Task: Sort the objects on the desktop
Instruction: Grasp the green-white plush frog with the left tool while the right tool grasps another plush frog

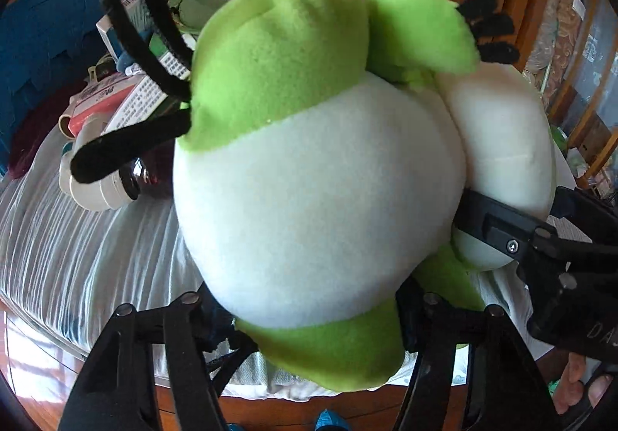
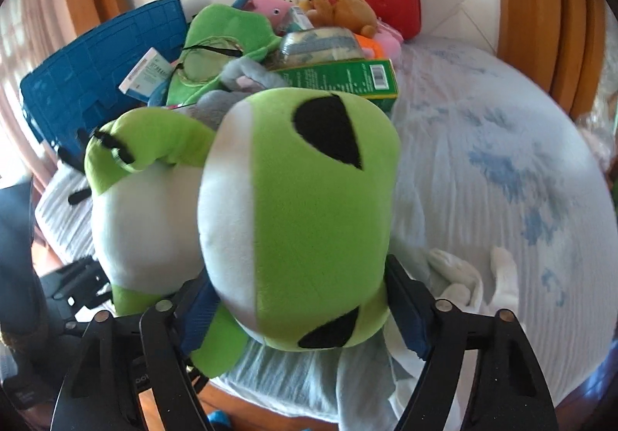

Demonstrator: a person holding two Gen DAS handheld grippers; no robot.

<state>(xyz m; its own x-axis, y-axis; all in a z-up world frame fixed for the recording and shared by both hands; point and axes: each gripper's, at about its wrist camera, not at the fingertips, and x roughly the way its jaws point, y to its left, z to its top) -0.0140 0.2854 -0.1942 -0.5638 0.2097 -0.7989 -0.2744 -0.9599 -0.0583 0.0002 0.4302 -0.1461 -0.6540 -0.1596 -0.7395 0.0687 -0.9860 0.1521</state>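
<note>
The green-and-white plush frog [image 1: 309,168] fills both views, hiding most of the table. The left gripper [image 1: 309,319] clasps its body; the right gripper [image 2: 297,299] squeezes its head. Only the right view shows a green box [image 2: 340,77] beyond its claw and bare tablecloth [image 2: 502,160] alongside.

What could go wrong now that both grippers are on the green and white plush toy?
1. The plush toy is soft and round, so the right gripper fingers could slide off its head.
2. Its black wire-like antennae reach over the clutter pile and might snag a box.
3. Lifting unevenly, the left gripper could twist the toy loose.
</note>
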